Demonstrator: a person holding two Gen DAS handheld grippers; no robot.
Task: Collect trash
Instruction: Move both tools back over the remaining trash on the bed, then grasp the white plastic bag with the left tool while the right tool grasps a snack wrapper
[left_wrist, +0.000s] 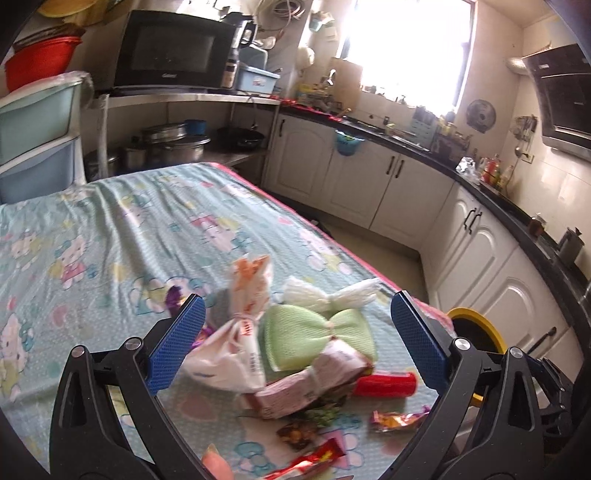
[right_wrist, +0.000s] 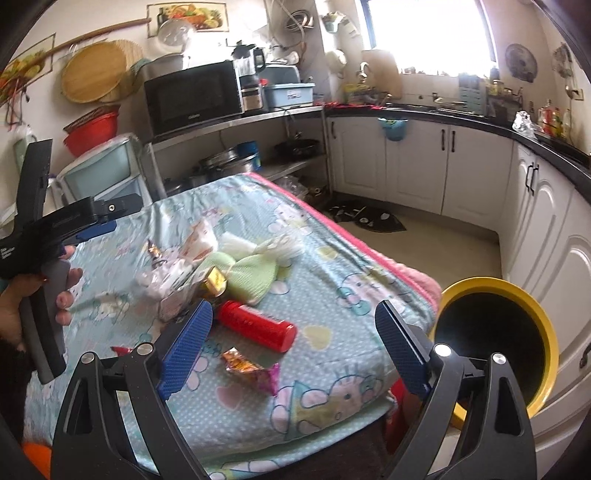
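We find both claws, left (left_wrist: 297, 343) and right (right_wrist: 293, 349), open and empty over wrappers (right_wrist: 251, 369); their print is blurred, unreadable.

Both tongs, L (left_wrist: 297, 341) & R (right_wrist: 293, 341), wide open, empty.

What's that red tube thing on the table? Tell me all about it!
The red tube is a shiny cylinder, probably plastic, closed at both ends as far as shows. It lies on its side on the cartoon-print tablecloth, near the table's edge by the yellow-rimmed bin. One end sits close to a pile of wrappers and a green cloth; whether it touches them is unclear. No jaws hold it.
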